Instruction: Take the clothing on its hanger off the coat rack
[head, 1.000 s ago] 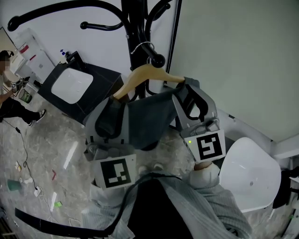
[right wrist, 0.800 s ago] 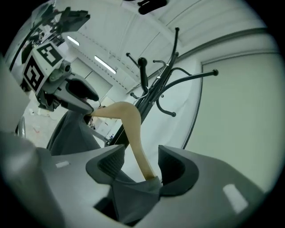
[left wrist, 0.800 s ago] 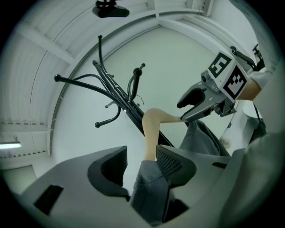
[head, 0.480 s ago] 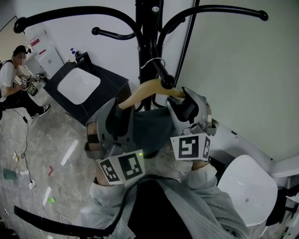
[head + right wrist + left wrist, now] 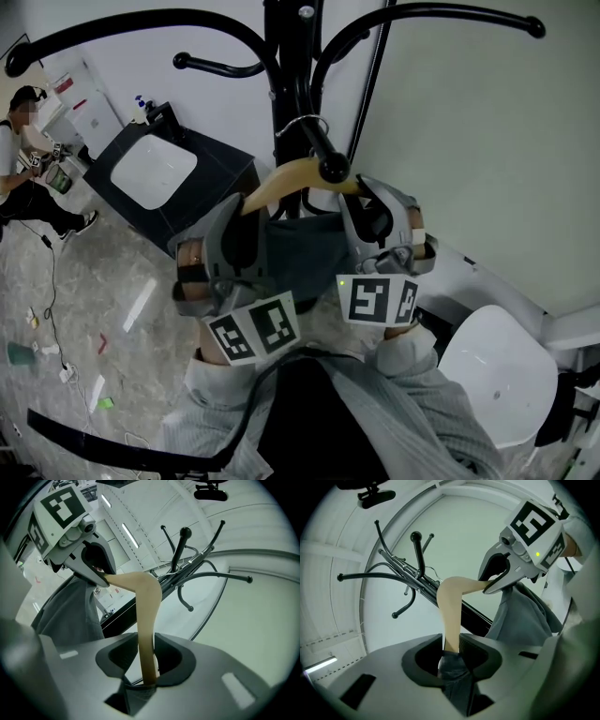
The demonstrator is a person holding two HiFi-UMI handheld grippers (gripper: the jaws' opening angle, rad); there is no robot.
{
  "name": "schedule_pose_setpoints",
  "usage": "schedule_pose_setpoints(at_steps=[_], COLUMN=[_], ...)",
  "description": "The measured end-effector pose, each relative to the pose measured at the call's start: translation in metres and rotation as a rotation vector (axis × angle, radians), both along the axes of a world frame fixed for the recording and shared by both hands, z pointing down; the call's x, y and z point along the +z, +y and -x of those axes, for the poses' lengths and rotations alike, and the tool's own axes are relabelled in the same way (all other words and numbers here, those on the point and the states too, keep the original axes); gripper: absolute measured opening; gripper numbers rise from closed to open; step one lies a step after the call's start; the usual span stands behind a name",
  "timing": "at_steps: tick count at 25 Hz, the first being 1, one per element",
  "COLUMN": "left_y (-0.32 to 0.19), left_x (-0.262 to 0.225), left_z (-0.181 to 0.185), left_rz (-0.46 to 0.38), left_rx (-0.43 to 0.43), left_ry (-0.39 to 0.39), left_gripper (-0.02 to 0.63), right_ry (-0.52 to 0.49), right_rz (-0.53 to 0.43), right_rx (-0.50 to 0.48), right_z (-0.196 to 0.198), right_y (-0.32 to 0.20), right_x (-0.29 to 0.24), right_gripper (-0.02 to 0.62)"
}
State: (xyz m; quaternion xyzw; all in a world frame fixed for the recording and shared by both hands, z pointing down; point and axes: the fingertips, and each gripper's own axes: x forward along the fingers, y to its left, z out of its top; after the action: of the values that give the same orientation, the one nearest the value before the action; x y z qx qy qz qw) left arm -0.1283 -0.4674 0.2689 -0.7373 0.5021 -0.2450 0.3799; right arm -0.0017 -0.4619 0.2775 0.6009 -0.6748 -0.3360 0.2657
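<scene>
A wooden hanger (image 5: 291, 176) carrying a dark grey garment (image 5: 298, 253) hangs by its wire hook (image 5: 302, 123) on a knobbed arm of the black coat rack (image 5: 286, 84). My left gripper (image 5: 246, 208) is on the hanger's left arm and my right gripper (image 5: 373, 199) on its right arm. In the left gripper view the wood (image 5: 451, 606) runs down between the closing jaws of the left gripper (image 5: 451, 651), over bunched cloth. The right gripper (image 5: 149, 667) is likewise closing, with the hanger's other arm (image 5: 146, 611) between its jaws. Each view shows the opposite gripper at the hanger's far end.
A black cabinet with a white basin (image 5: 155, 169) stands to the left of the rack. A white seat (image 5: 497, 370) is at the lower right. A person (image 5: 23, 178) sits at the far left, with cables and small litter on the marble floor (image 5: 103, 309). A wall lies behind.
Both grippers have risen and turned, so their marker cubes now face differently. The hanger has lifted a little with them and its hook stays on the rack arm.
</scene>
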Motion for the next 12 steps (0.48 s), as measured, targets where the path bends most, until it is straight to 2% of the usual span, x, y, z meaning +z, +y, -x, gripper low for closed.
schedule_pose_setpoints(at_steps=[3,12], left_y=[0.003,0.024], left_x=[-0.001,-0.037], left_z=[0.0,-0.012], left_rz=[0.001,-0.106], left_rx=[-0.008,0.041], left_ry=[0.004,0.024], left_gripper=[0.109,0.109], right_ry=[0.014,0.003], right_rz=[-0.008,-0.104], right_rx=[0.018,0.075], right_z=[0.0,-0.012], right_y=[0.004,0.029], right_x=[-0.001,-0.036], right_gripper=[0.104,0.103])
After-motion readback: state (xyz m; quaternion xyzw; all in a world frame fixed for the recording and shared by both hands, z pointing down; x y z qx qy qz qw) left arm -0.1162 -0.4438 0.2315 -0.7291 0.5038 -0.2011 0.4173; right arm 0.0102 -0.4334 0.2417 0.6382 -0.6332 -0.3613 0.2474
